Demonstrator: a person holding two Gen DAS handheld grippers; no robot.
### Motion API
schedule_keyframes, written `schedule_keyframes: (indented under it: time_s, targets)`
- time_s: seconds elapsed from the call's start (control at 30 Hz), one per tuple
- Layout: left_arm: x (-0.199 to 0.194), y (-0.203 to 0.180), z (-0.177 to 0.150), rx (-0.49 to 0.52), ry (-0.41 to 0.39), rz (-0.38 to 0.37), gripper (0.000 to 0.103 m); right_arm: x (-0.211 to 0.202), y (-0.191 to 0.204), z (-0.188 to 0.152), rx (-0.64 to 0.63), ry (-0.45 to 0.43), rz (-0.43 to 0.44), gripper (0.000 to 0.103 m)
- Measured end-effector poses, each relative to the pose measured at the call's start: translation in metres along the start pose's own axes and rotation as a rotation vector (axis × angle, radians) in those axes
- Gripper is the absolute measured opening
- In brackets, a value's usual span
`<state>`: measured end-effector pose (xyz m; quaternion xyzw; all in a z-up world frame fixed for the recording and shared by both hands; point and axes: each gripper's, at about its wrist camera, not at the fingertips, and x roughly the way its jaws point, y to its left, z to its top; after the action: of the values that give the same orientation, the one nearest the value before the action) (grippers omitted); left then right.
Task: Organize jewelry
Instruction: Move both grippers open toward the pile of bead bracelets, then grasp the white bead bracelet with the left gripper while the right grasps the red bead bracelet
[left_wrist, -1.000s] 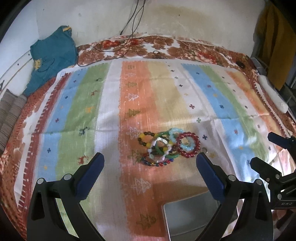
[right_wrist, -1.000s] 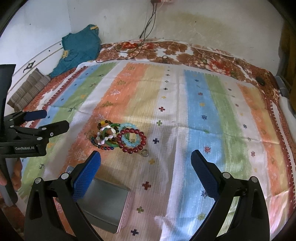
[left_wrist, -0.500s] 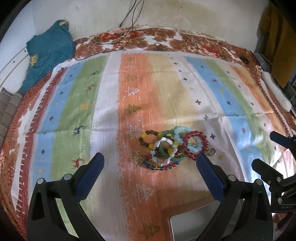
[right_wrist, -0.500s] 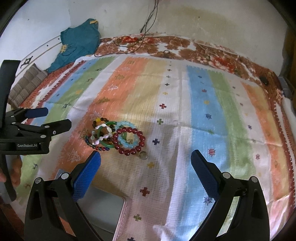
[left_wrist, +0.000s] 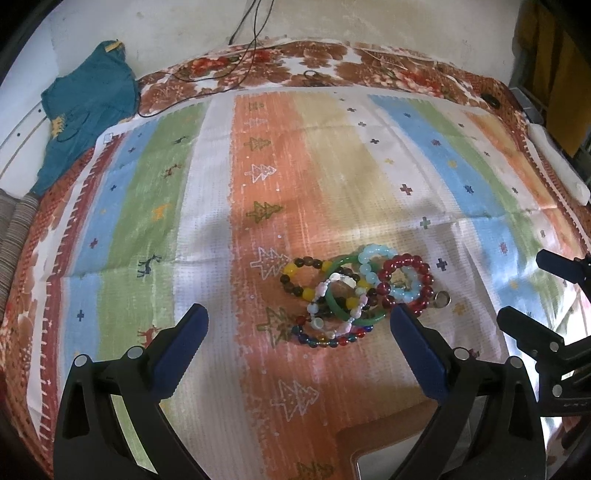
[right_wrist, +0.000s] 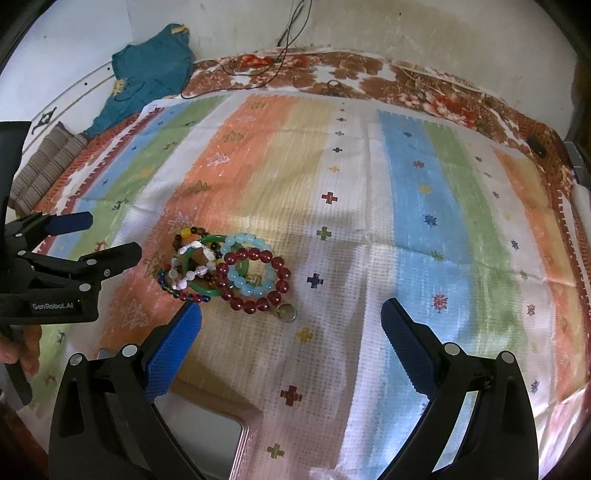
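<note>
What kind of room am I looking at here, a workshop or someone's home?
Most likely a home bedroom. A striped cloth is spread over a floral bedsheet on what looks like a bed against a bare wall, a teal garment lies bunched in the corner, and a pile of beaded bracelets sits on the cloth.

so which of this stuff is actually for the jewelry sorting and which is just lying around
For the job:
- pile of bead bracelets
- dark red bead bracelet
- green bangle
- small ring
- metal tin
- left gripper and right gripper, both open

Lying about:
- teal garment
- black cables
- striped blanket, only the work surface
</note>
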<state>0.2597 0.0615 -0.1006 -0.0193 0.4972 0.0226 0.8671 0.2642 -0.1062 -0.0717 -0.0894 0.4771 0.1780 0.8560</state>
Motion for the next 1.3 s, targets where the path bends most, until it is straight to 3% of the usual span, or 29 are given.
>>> schedule_keyframes:
  time_s: [0.27,0.43,0.5,0.67,0.77,1.03,1.3]
  targets:
    - [0.019,-0.002,0.005,0.019,0.041,0.019,0.096,0.011,0.007,0.007,-0.005,0.032,0.009,0.099]
    - [0.03,0.001,0.01,0.013,0.064,0.014,0.087,0.023,0.01,0.01,-0.025,0.05,0.005,0.098]
    - [0.035,0.001,0.011,0.012,0.074,0.008,0.084,0.028,0.01,0.01,-0.029,0.058,0.006,0.09]
    - [0.045,0.002,0.013,0.006,0.096,-0.017,0.081,0.041,0.009,0.013,-0.021,0.079,0.01,0.089]
    - [0.054,0.001,0.013,0.01,0.12,-0.03,0.072,0.049,0.01,0.014,-0.024,0.095,0.014,0.087]
    - [0.069,0.002,0.013,0.019,0.148,-0.041,0.059,0.067,0.006,0.018,-0.012,0.126,0.016,0.072]
    - [0.08,-0.006,0.015,0.05,0.146,-0.043,0.055,0.083,0.004,0.021,-0.006,0.146,-0.006,0.055]
